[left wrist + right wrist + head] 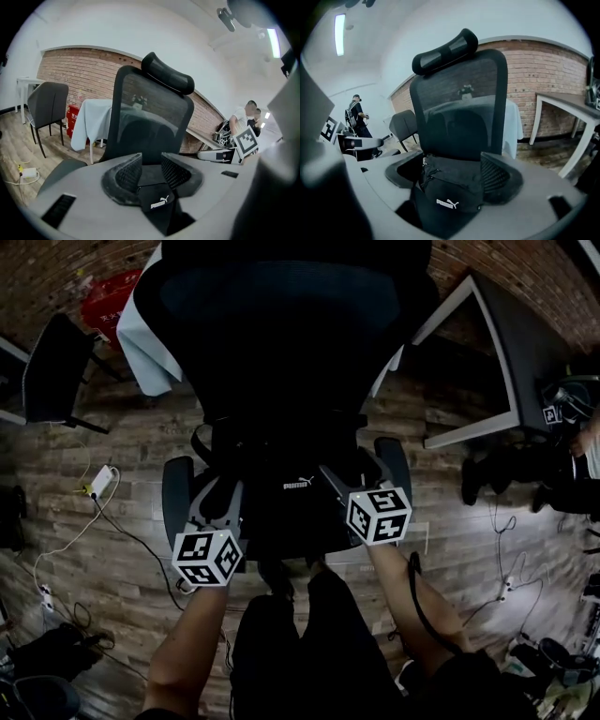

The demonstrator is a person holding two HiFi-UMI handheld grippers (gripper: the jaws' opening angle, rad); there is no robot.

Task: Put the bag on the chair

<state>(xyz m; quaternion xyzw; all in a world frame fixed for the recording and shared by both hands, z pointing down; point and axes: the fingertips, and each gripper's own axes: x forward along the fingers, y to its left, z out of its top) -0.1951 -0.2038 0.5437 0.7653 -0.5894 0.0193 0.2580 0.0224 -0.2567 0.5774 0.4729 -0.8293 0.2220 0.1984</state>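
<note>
Forearms [187, 643] outstretched | left gripper [150, 161], right gripper [452, 164] nose-down, apparently clamping bag [450, 187]

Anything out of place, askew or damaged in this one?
Nothing damaged or spilled. The black bag hangs between the left gripper and right gripper, both clamped on it, in front of the office chair, not yet on the seat. Only untidiness: loose cables trail across the wooden floor.
</note>
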